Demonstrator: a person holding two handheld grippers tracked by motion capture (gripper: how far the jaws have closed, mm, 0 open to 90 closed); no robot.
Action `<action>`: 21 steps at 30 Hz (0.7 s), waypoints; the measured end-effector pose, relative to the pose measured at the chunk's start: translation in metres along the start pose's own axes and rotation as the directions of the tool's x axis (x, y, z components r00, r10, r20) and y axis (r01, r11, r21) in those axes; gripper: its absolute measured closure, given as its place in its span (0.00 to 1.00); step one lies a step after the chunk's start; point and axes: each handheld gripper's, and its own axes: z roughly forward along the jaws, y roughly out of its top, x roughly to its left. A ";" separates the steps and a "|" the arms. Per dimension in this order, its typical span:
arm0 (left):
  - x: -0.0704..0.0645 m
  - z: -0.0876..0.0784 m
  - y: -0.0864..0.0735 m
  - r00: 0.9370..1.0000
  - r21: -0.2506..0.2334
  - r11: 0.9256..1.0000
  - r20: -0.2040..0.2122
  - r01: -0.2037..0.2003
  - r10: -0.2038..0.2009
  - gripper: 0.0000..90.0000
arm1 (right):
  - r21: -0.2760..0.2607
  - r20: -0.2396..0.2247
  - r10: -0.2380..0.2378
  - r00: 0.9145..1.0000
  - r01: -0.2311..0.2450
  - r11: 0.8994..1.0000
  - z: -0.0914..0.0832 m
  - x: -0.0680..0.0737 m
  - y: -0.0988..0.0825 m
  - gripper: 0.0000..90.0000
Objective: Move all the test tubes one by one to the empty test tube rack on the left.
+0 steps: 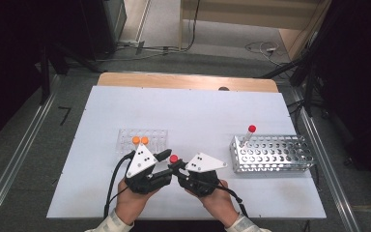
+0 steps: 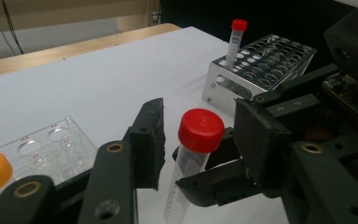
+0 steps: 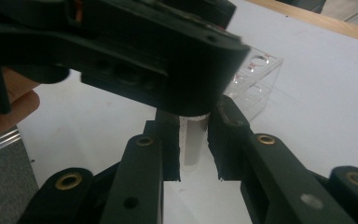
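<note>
Place: a laboratory-style test room
Desk [image 1: 183,111]: white sheet over a wooden top
Labware: perforated metal tube rack [image 1: 275,153], capped sample tubes, clear plastic rack [image 1: 142,137]
Surroundings: grey floor, loose cables [image 1: 261,48], dark equipment stands

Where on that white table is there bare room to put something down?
The far stretch of the white table, behind the clear rack and metal rack, is bare, as is the gap between the racks. It's crowded near the front edge, where both grippers meet around the red-capped tube.
</note>
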 end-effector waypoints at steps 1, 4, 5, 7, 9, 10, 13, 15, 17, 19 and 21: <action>0.000 0.000 0.000 1.000 0.005 1.000 0.001 0.000 0.000 0.66 | 0.005 -0.002 0.002 1.000 -0.002 1.000 0.001 0.001 0.000 0.80; 0.000 0.001 -0.001 1.000 0.012 1.000 -0.001 -0.006 0.006 0.70 | 0.007 -0.003 0.001 1.000 -0.001 1.000 0.002 0.000 0.000 0.80; 0.000 0.001 -0.002 1.000 0.012 1.000 -0.004 -0.007 0.007 0.71 | 0.007 -0.002 0.002 1.000 -0.002 1.000 0.002 0.001 0.000 0.80; 0.000 0.001 -0.002 1.000 0.009 1.000 -0.010 -0.010 0.010 0.75 | 0.006 -0.003 0.003 1.000 -0.003 1.000 0.001 0.001 0.000 0.80; 0.000 0.001 -0.002 1.000 0.009 1.000 -0.016 -0.013 0.013 0.76 | 0.005 -0.003 0.002 1.000 -0.002 1.000 0.001 0.001 0.000 0.80; 0.000 0.001 -0.002 1.000 0.009 1.000 -0.017 -0.012 0.012 0.77 | 0.005 -0.004 0.001 1.000 -0.001 1.000 0.001 0.001 0.000 0.80; 0.002 -0.001 -0.001 1.000 0.000 1.000 -0.018 -0.006 0.006 0.78 | 0.001 -0.011 0.001 1.000 -0.001 1.000 0.000 0.001 0.000 0.74; 0.004 -0.004 0.001 1.000 -0.006 1.000 -0.019 0.003 -0.003 0.78 | 0.002 -0.034 0.001 0.999 -0.001 1.000 -0.001 0.001 0.000 0.60; 0.009 -0.010 0.003 1.000 -0.013 1.000 -0.024 0.011 -0.011 0.78 | 0.011 -0.052 -0.014 0.999 0.015 1.000 -0.002 0.000 -0.001 0.53; 0.016 -0.017 0.007 0.999 -0.026 0.999 -0.037 0.028 -0.029 0.78 | 0.011 -0.056 -0.023 0.998 0.024 1.000 -0.005 -0.001 -0.002 0.50; 0.024 -0.025 0.011 0.997 -0.039 0.998 -0.055 0.051 -0.053 0.78 | 0.010 -0.060 -0.022 0.998 0.023 1.000 -0.009 -0.004 -0.004 0.47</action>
